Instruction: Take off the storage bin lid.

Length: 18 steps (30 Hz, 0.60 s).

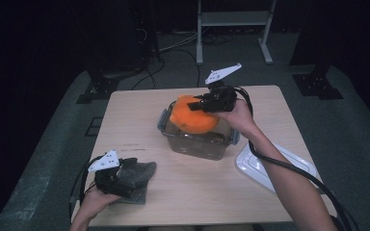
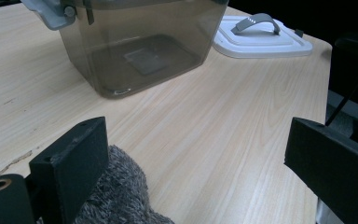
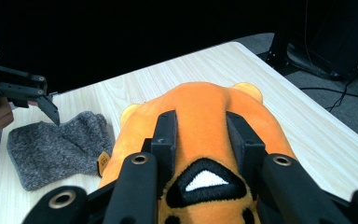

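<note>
Black jaws of the right gripper (image 3: pixel 200 140) are clamped on either side of a soft orange plush toy (image 3: pixel 205 121), squeezing its rounded back so that the fabric bulges up between them (a black patch with a white triangle is stitched on the part closest to the lens). In the high view the right gripper (image 1: pixel 203 104) holds that toy (image 1: pixel 192 115) over the open mouth of a smoky transparent plastic storage box with grey side latches (image 1: pixel 197 142), its underside at or just inside the rim; how deep it sits I cannot tell. Gripping across the plush body looks like a sensible hold, since it keeps the toy compact enough to fit into the box, which seems to be where it is headed.

Beside the box, toward the table's right edge, lies the white plastic lid with a grey carry handle (image 1: pixel 274 166), set aside so the opening stays free. At the near left corner of the pale wooden table (image 1: pixel 192 187), the left gripper (image 1: pixel 120 177) rests over a grey knitted woollen garment (image 1: pixel 139 175). From its own camera the two jaws stand wide apart, one of them at the edge of the knit (image 2: pixel 116 196), nothing pinched between them. My reading is that this hand waits its turn beside the next item to pack.
</note>
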{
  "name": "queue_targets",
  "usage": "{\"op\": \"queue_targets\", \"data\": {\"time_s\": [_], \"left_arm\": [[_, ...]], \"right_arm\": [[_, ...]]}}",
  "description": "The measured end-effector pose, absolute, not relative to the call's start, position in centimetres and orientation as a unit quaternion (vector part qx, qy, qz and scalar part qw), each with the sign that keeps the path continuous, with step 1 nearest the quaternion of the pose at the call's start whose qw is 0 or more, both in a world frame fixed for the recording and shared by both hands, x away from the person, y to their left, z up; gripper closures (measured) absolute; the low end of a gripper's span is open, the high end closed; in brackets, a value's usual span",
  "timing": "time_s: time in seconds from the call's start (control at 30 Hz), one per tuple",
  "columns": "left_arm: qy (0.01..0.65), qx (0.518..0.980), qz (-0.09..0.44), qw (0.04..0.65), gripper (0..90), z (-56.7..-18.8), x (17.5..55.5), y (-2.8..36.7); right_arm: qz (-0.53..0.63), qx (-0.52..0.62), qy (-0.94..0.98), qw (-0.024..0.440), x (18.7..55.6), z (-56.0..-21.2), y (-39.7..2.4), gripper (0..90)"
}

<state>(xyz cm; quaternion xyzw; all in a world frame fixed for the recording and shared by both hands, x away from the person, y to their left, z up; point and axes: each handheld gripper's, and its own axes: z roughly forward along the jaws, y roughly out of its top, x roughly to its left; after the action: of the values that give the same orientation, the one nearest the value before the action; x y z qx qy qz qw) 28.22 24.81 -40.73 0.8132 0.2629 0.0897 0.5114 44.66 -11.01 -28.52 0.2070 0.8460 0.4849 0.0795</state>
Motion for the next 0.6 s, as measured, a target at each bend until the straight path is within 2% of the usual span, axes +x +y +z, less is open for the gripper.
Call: {"op": "queue_targets", "data": {"time_s": [0.6], "left_arm": [[0.264,0.811,0.089,0.514,5.7,-40.7,28.2,24.9]], "right_arm": [[0.471,0.224,0.851,0.068,46.1,-31.0,-11.0,66.9]]}}
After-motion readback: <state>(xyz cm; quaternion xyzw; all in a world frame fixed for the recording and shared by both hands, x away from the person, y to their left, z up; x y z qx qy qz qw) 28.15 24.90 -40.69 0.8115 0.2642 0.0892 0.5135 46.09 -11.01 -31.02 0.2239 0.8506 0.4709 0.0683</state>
